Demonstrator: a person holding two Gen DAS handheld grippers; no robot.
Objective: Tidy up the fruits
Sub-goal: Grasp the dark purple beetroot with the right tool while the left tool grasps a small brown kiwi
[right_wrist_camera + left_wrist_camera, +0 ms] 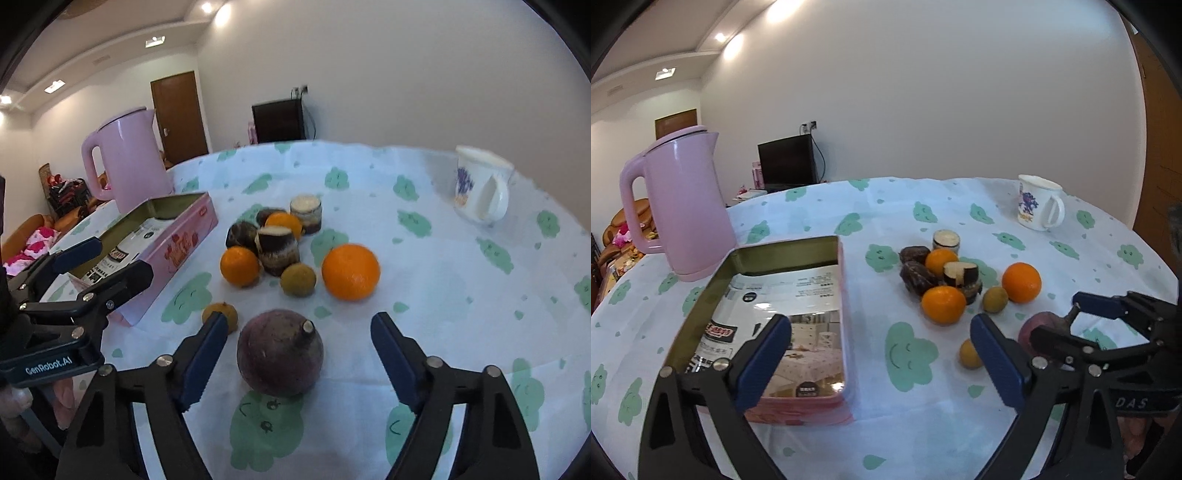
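Both grippers hovering wide open over the fruit

The right gripper [299, 347] is straddling a purple fruit [280, 356] (jaws released, not touching it); the left gripper [881, 354] is gaping beside the pink tin [798, 325], oranges [943, 304] sitting on the worktop [960, 424].

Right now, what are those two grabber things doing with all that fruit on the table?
A person holds two grippers and is sorting fruit. The right gripper is open around a purple mangosteen that sits on the tablecloth, not squeezed yet. The left gripper is open too, holding nothing, between the pink tin and a small yellow-brown fruit. Three oranges, like this one, wait on the cloth. No fruit shows in the tin.
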